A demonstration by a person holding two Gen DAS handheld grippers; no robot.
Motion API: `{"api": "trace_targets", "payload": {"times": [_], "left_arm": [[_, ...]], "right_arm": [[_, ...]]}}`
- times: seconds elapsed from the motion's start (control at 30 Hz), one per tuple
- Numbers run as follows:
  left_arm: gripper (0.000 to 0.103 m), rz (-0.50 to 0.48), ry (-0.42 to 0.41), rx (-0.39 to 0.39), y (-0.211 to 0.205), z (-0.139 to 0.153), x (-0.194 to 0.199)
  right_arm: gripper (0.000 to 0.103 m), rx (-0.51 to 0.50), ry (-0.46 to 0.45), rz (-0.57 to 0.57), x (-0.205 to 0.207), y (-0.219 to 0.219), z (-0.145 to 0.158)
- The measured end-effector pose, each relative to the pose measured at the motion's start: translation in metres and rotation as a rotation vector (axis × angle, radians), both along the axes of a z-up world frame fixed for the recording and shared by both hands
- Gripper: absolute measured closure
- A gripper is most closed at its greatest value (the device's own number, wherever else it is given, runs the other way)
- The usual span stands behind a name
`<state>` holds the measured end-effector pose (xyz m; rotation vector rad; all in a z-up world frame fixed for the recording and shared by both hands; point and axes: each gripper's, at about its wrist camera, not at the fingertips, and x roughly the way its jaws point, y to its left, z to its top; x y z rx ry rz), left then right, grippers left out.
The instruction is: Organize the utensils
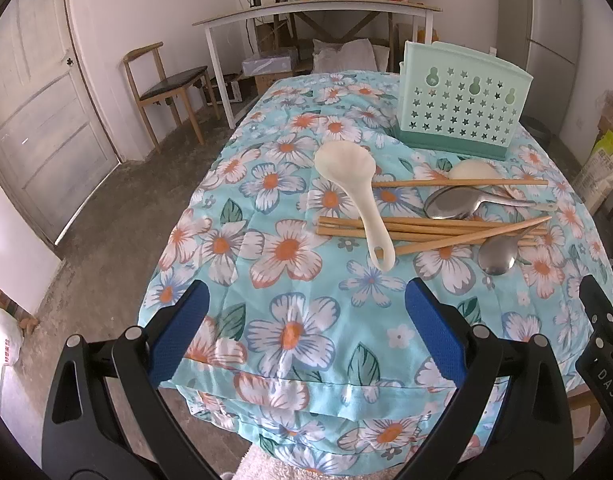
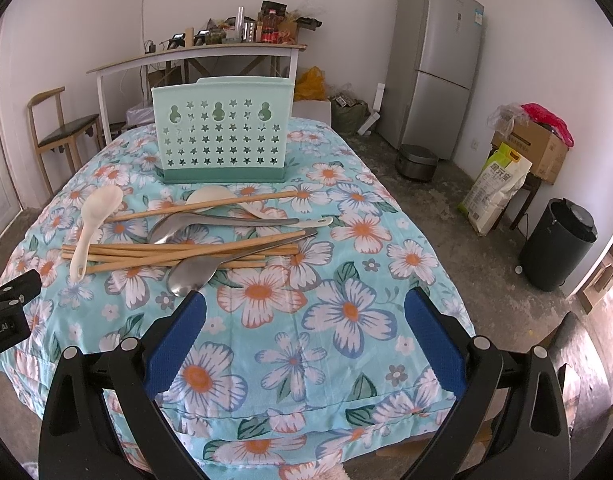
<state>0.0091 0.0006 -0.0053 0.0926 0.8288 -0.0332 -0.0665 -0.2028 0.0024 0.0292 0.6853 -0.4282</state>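
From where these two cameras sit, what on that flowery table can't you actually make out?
- Inside of the green utensil holder: both views show only its perforated front wall, so its compartments are hidden.
- Second white rice paddle: partly covered by a chopstick and a metal spoon in both views.
- How many chopsticks lie in the pile: they overlap, under the near white paddle.

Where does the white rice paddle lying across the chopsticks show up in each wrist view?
Left wrist: white rice paddle sits centre, slightly above mid-frame, its handle crossing the chopsticks.
Right wrist: the paddle lies at the left, mid-height.
Shared landmark: the green utensil holder behind the pile.
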Motion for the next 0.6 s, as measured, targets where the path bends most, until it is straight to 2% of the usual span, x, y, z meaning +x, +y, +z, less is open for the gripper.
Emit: {"api": "trace_targets", "payload": {"times": [0.27,0.37,0.43,0.6], "left_arm": [[0.008,-0.018,0.028,-0.027,0.004,-0.011,0.012],[0.008,-0.036,0.025,0.019,0.003,-0.017,0.017],[0.008,-0.044,0.033,0.023,0.002,-0.020,0.023],[0.008,-0.019,0.027,-0.010,0.015,-0.020,0.039]], "right_arm": [[0.006,0.011,0.039,0.020,0.011,-0.002,-0.011],[0.006,0.010,0.057,0.036,0.018,-0.002,-0.017],[0.006,0.006,0.062,0.049,0.024,-0.003,-0.019],[0.006,0.037,0.078,0.113,0.041,-0.005,-0.024]]}}
